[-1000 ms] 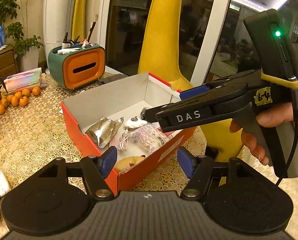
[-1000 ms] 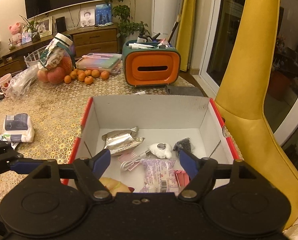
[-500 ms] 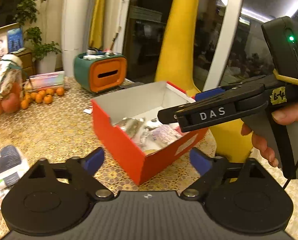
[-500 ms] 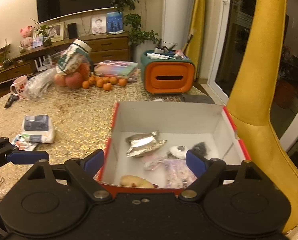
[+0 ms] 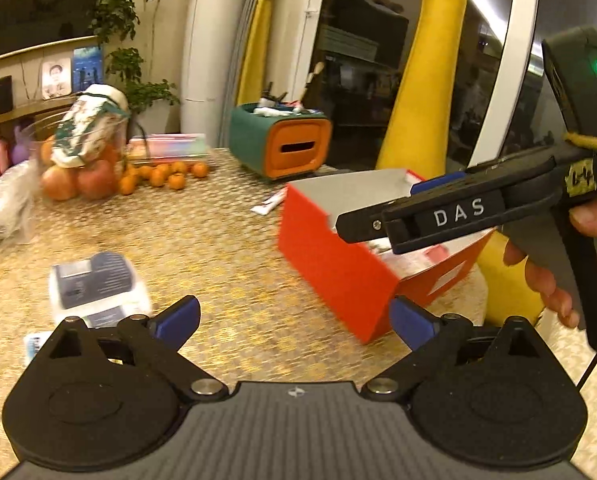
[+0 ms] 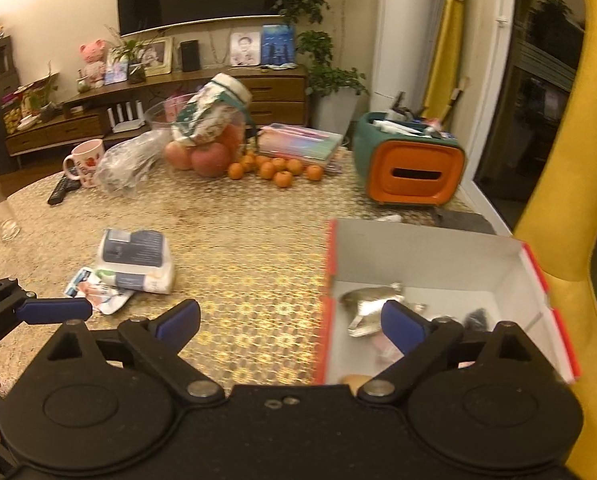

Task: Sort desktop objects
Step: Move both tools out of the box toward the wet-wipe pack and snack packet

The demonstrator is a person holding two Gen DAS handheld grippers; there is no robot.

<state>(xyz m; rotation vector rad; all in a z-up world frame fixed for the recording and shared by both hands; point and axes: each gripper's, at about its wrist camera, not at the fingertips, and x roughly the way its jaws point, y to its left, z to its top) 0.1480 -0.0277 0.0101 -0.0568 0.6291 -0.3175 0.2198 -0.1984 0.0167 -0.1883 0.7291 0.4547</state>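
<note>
Both pairs of jaws stand spread wide with nothing between them: my left gripper (image 5: pixel 294 320) and my right gripper (image 6: pixel 290 322) have each just been opening, and no thing lies between the blue pads of either.

Landmark: the red box (image 6: pixel 450 264), open-topped, on the gold-patterned table (image 6: pixel 238 240).

Change. A second ago both grippers hung low over the box, the right one looking straight down into it. Now both have drawn back and swung to the box's left, so that in the right wrist view the box sits at the right edge, and in the left wrist view it lies ahead and to the right, partly behind the right gripper's black body held in a hand (image 5: pixel 554 264).

Contents. A foil packet (image 6: pixel 370 304) and several other small items lie inside the box; blur hides their detail.

Remaining. Well to the left of the box lies a tissue pack (image 6: pixel 136 260), with a flat wrapper (image 6: pixel 98 294) touching its near edge. A small white tube (image 5: pixel 268 204) lies just beyond the box's far left corner.

Reading. One deposit looks finished; the tissue pack and wrapper are probably next.
</note>
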